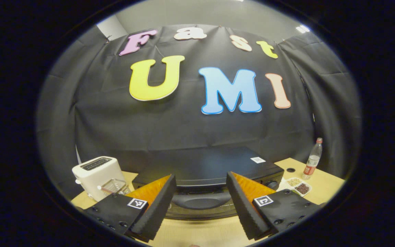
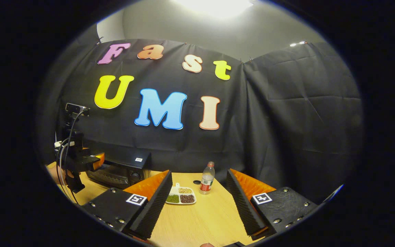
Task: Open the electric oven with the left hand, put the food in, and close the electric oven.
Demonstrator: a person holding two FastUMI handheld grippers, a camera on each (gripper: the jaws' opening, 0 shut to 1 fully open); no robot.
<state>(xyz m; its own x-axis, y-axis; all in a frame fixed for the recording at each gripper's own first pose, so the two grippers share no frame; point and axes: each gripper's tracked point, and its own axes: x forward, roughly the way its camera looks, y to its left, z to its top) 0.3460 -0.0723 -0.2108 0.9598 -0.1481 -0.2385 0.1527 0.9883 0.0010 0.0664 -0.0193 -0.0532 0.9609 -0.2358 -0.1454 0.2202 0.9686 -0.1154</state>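
Observation:
A black electric oven (image 1: pixel 204 168) stands on the wooden table straight ahead in the left gripper view, its door shut and the curved door handle (image 1: pixel 201 200) facing me. My left gripper (image 1: pixel 201 202) is open, its fingers either side of the handle and just short of it. The white divided dish of food (image 2: pixel 180 198) holds green, tan and dark portions. It lies on the table ahead of my right gripper (image 2: pixel 199 202), which is open and empty. In the right gripper view the oven (image 2: pixel 123 168) stands at the left with the left gripper (image 2: pixel 96 161) in front of it.
A white toaster (image 1: pixel 98 176) stands left of the oven with a small clear container (image 1: pixel 115 187) beside it. A water bottle (image 2: pixel 207 178) stands behind the dish, near a round hole (image 2: pixel 196 182) in the table (image 2: pixel 201 219). The dish (image 1: pixel 298 187) lies right of the oven.

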